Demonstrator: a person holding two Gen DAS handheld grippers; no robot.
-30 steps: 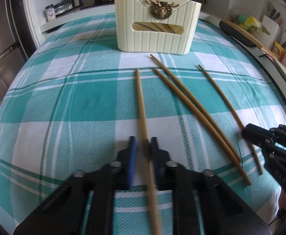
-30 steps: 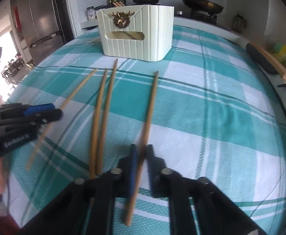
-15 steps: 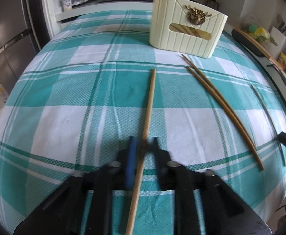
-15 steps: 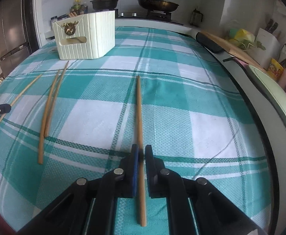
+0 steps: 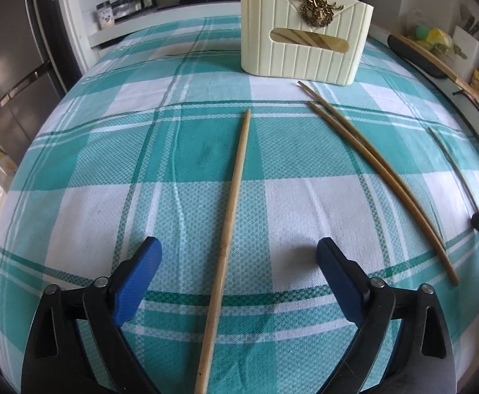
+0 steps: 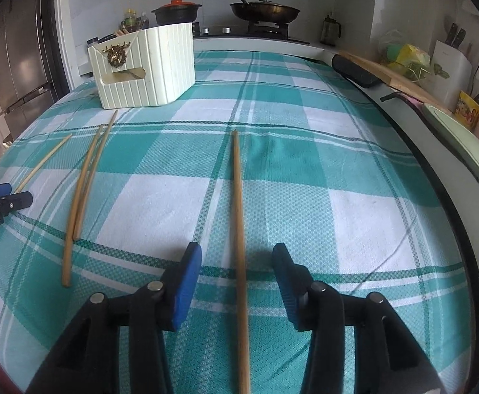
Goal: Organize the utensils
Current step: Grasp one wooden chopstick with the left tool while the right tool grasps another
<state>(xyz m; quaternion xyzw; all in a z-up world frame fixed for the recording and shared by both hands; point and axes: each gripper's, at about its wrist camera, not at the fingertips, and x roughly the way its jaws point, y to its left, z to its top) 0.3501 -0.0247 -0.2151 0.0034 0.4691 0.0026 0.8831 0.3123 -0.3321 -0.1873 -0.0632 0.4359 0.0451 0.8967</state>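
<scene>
A cream ribbed utensil holder [image 5: 305, 32] with a gold deer emblem stands at the far side of the table and has chopsticks inside. My left gripper [image 5: 238, 249] has its jaws opening wide. One wooden chopstick [image 5: 231, 216] lies loose on the cloth between them, untouched by the blue pads. My right gripper [image 6: 236, 251] is also opening, astride another chopstick [image 6: 239, 213] that lies flat without touching its pads. A pair of chopsticks [image 6: 82, 190] lies between the two grippers. The left gripper [image 6: 10, 195] shows at the left edge of the right wrist view.
A teal and white checked cloth [image 6: 305, 164] covers the table. Its right edge [image 6: 452, 229] runs along a counter with a cutting board [image 6: 397, 78] and a knife block. Behind are a stove with a pot [image 6: 177, 13] and a pan [image 6: 265, 10], and a steel fridge [image 5: 6, 65] at left.
Both grippers were shut on a chopstick each and have opened. The two chopsticks now lie released on the cloth, spread further from the middle pair than a second ago.
</scene>
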